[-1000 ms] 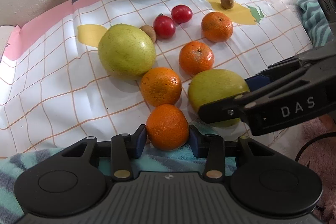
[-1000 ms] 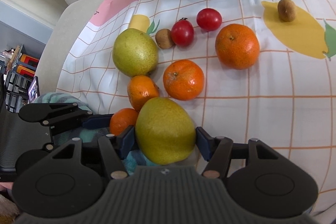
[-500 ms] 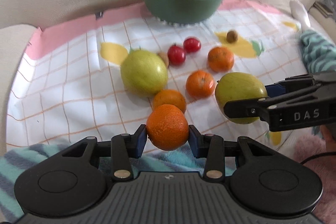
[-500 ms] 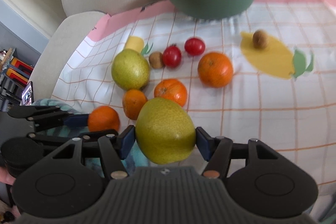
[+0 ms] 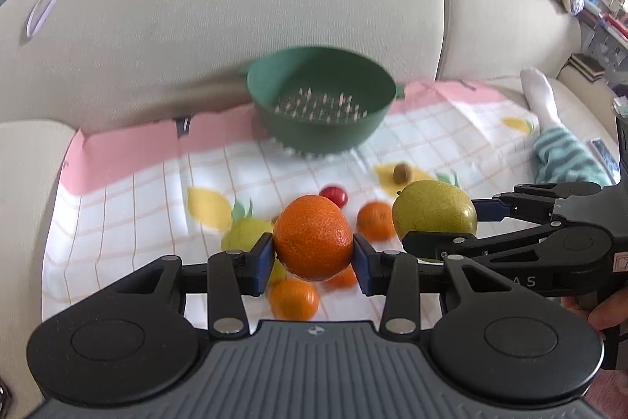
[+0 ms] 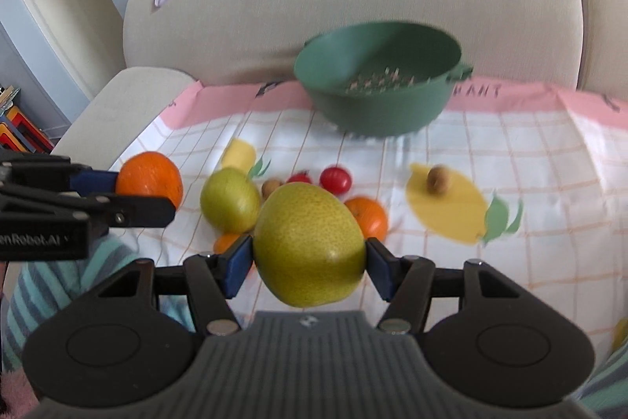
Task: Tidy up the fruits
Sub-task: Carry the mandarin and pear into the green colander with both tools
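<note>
left gripper (image 5: 313, 259) clamping orange (image 5: 313, 237), blurred colander (image 5: 321, 105) beyond

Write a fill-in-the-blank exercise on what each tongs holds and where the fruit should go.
1. The left tongs are shut on an ____ fruit.
2. The right tongs grip a large yellow-green ____.
3. The green colander at the back of the cloth holds ____ fruit so far.
4. Two small ____ tomatoes lie on the cloth.

Missing words: orange; pear; no; red
</note>
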`<action>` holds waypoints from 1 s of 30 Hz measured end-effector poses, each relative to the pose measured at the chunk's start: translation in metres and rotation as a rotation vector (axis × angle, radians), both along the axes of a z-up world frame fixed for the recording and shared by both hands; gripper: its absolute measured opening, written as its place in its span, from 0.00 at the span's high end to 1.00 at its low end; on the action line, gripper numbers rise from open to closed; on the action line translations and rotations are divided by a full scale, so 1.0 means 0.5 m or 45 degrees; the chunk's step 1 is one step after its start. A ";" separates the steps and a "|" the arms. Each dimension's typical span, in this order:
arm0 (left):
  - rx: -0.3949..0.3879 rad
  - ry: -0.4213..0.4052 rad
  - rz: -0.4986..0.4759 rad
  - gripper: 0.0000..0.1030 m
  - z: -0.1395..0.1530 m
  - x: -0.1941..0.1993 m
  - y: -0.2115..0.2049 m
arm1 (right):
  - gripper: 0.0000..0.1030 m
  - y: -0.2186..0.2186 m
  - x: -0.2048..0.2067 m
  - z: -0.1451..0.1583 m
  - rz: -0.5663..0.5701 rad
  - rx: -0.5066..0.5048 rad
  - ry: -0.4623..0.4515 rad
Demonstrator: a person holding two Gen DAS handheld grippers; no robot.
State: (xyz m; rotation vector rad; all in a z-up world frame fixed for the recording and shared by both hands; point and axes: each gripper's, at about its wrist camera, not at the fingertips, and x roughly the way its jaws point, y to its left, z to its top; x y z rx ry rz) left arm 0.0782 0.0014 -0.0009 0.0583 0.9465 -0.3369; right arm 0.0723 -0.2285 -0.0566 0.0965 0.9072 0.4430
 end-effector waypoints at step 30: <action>0.076 -0.050 -0.106 0.55 -0.015 0.339 -0.107 | 0.42 0.038 0.397 0.024 0.247 -0.425 -0.236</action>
